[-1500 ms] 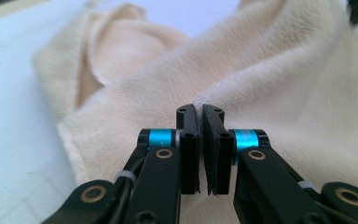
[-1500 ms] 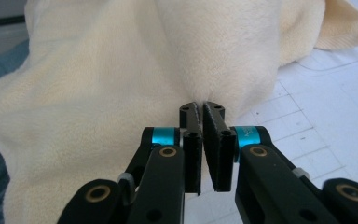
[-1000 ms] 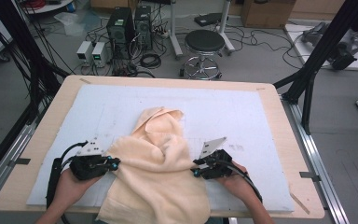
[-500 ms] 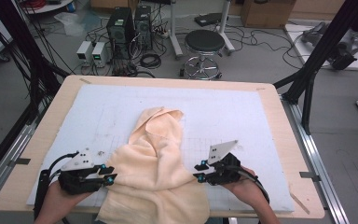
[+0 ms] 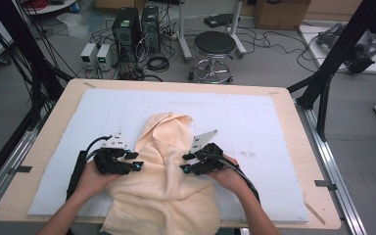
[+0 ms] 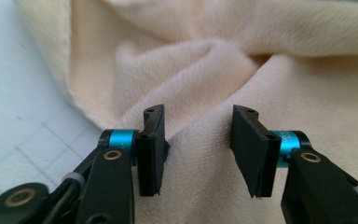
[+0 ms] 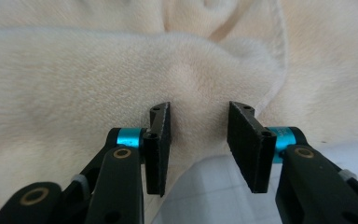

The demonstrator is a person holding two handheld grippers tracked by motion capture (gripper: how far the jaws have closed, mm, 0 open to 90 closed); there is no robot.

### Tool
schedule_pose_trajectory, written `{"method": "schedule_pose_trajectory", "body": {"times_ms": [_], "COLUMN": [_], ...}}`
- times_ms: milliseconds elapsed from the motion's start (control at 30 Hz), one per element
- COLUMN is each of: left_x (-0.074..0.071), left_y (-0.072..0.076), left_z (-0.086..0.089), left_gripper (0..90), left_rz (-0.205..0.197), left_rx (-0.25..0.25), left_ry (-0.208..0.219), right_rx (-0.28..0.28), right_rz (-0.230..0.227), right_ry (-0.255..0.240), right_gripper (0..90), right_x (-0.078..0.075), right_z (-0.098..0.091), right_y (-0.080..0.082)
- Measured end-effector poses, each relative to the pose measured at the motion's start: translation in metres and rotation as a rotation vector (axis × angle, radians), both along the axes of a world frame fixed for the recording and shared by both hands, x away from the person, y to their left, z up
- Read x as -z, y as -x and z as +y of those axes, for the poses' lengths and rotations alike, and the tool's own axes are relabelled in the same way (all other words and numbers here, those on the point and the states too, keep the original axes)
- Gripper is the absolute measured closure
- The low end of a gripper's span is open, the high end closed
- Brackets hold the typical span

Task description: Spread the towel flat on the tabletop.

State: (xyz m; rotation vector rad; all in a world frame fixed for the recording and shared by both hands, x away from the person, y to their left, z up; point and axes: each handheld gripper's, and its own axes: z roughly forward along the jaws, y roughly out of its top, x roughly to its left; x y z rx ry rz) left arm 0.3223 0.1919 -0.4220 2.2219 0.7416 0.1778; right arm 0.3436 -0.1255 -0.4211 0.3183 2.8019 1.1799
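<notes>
A cream towel [image 5: 164,191] lies crumpled on the white mat [image 5: 274,122], its near end hanging over the table's front edge. My left gripper [image 5: 136,165] sits at the towel's left side and my right gripper [image 5: 183,166] at its right side, both pointing inward. In the left gripper view the left gripper [image 6: 198,114] has just been opening; soft folds of the towel [image 6: 191,60] lie under the gap, and the pads do not press them. The right gripper [image 7: 199,109] has also just been opening, over the towel's hemmed edge [image 7: 74,70], gripping nothing.
The wooden table [image 5: 298,132] carries the mat, with bare mat to the left, right and far side of the towel. Beyond the far edge, a stool [image 5: 214,46], computer cases [image 5: 134,24] and cables stand on the floor. Black frame posts flank the table.
Both hands drew out and toward the person, then came back inward and farther up the towel's sides. Both pairs of jaws stand wider than before.
</notes>
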Motion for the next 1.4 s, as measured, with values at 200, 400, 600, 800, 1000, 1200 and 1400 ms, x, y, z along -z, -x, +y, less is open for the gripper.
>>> {"method": "schedule_pose_trajectory", "body": {"times_ms": [200, 400, 600, 800, 1000, 1200, 1400], "left_x": [0.007, -0.002, -0.017, -0.021, -0.03, -0.038, -0.014], "left_y": [-0.001, 0.014, 0.034, 0.063, 0.059, 0.023, -0.013], "left_z": [-0.003, 0.002, 0.002, -0.001, 0.002, 0.004, -0.009], "left_gripper": [77.5, 81.7, 81.8, 81.8, 69.6, 61.1, 58.9], "left_rz": [0.025, -0.007, -0.041, -0.029, -0.051, -0.093, -0.058], "left_rx": [0.005, -0.03, -0.034, 0.006, 0.005, -0.048, -0.066], "left_ry": [-0.046, 0.008, 0.061, 0.075, 0.087, 0.114, 0.07], "right_rx": [-0.017, 0.047, 0.121, 0.146, 0.144, 0.125, 0.117], "right_rz": [0.06, 0.034, -0.015, -0.008, -0.015, -0.052, -0.071], "right_ry": [0.0, -0.029, -0.039, -0.009, -0.034, -0.047, 0.001], "right_gripper": [84.7, 86.2, 86.3, 86.0, 73.7, 63.9, 58.0], "right_x": [0.009, -0.009, -0.032, -0.036, -0.043, -0.056, -0.03], "right_z": [0.003, -0.029, -0.077, -0.105, -0.102, -0.073, -0.039], "right_y": [-0.003, 0.008, 0.035, 0.066, 0.068, 0.036, -0.006]}}
